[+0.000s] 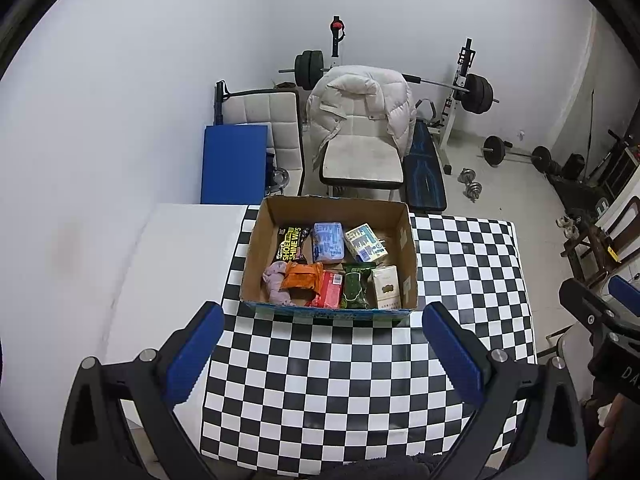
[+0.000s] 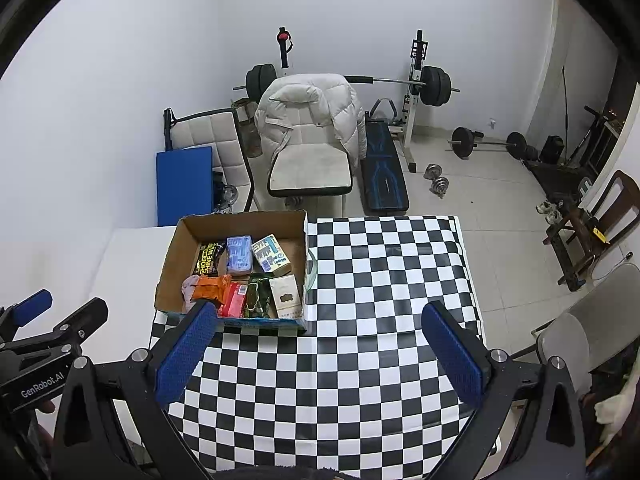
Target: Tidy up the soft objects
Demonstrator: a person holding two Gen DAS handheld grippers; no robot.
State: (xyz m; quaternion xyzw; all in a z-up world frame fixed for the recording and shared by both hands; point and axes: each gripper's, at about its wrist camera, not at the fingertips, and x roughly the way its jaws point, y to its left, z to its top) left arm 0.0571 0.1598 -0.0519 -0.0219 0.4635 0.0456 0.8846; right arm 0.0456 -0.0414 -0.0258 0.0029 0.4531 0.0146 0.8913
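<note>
An open cardboard box [image 1: 407, 240] stands on the checkered tablecloth [image 1: 328, 380]. It holds several soft packs: a blue tissue pack [image 1: 328, 241], an orange pouch [image 1: 302, 277], a red pack [image 1: 330, 290], a green pack [image 1: 356, 286], a pinkish cloth [image 1: 274, 276]. My left gripper [image 1: 324, 344] is open and empty, just in front of the box. My right gripper [image 2: 320, 344] is open and empty; the box [image 2: 172, 256] lies ahead to its left, the blue tissue pack [image 2: 239, 254] inside.
A white table part [image 1: 176, 264] lies left of the cloth. Behind the table stand a chair with a white jacket [image 1: 360, 120], a blue board [image 1: 234, 164] and a weight bench with barbell [image 1: 476, 92]. Dumbbells [image 2: 438, 180] lie on the floor.
</note>
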